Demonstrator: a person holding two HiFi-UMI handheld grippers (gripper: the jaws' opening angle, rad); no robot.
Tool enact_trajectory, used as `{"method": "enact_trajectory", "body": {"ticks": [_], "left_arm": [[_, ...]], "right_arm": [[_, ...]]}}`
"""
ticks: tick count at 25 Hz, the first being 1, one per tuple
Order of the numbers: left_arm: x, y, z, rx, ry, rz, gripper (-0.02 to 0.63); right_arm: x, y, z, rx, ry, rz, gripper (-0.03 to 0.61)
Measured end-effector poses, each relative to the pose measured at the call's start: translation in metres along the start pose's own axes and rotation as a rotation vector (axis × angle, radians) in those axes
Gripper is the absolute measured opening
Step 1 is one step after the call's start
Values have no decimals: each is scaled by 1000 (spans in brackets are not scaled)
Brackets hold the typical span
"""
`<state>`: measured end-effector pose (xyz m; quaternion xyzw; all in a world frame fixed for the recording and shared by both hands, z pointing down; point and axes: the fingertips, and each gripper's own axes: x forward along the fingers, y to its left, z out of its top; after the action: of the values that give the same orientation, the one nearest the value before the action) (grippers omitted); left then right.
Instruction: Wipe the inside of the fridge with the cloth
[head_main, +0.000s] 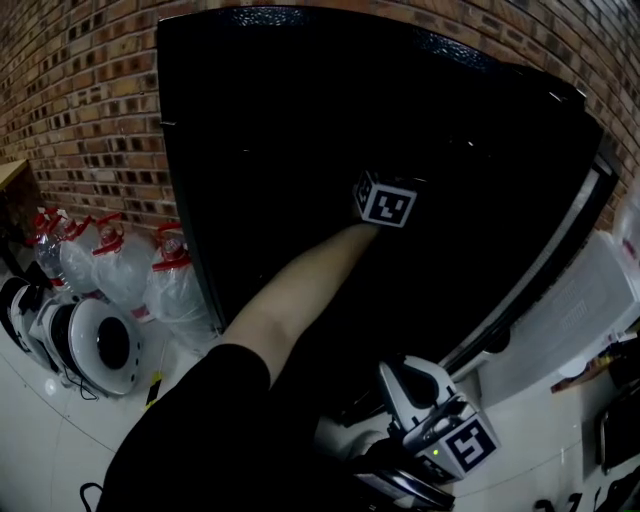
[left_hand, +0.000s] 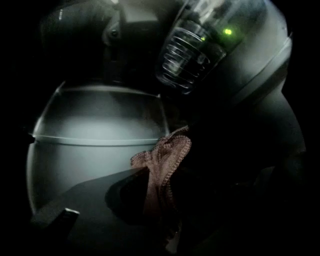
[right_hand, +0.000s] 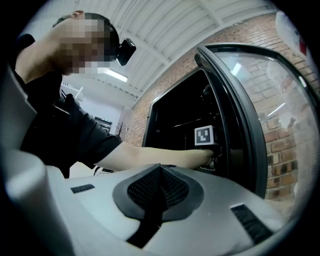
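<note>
Red-brick wall (head_main: 90, 110) behind. At its foot, a cluster of clear plastic water jugs with red caps (head_main: 120, 265). Beside them, round white appliances with dark centres (head_main: 100, 345) on pale tiled floor (head_main: 50, 440). Translucent white plastic bin (head_main: 590, 300) at right.

the left arm (head_main: 300, 290) is stretched up toward the centre of the head view, and the left tongs (left_hand: 161, 202) are clamped on the cloth (left_hand: 166, 160). the right tongs (right_hand: 160, 170) are held at lower right, pressed together, empty.

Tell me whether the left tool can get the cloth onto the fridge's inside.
Probably yes: the door stands open and the left tool is inside, holding the cloth beside a pale inner surface.
</note>
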<state>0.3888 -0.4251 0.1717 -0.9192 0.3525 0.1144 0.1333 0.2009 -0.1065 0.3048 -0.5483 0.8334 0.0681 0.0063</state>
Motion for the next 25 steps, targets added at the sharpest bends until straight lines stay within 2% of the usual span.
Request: {"method": "enact_trajectory", "body": {"ticks": [4,18,25], "left_arm": [[-7,22,1,-1,-6,42,132],[-28,80,-6,9,19,89,132],[-34,101,-8,-17,30,112,132]], "right_arm": [[-3,-3,5,6,-23,4,6],[11,13,1,14,-7,65,5],[14,17,2,42,-24,96,5]]}}
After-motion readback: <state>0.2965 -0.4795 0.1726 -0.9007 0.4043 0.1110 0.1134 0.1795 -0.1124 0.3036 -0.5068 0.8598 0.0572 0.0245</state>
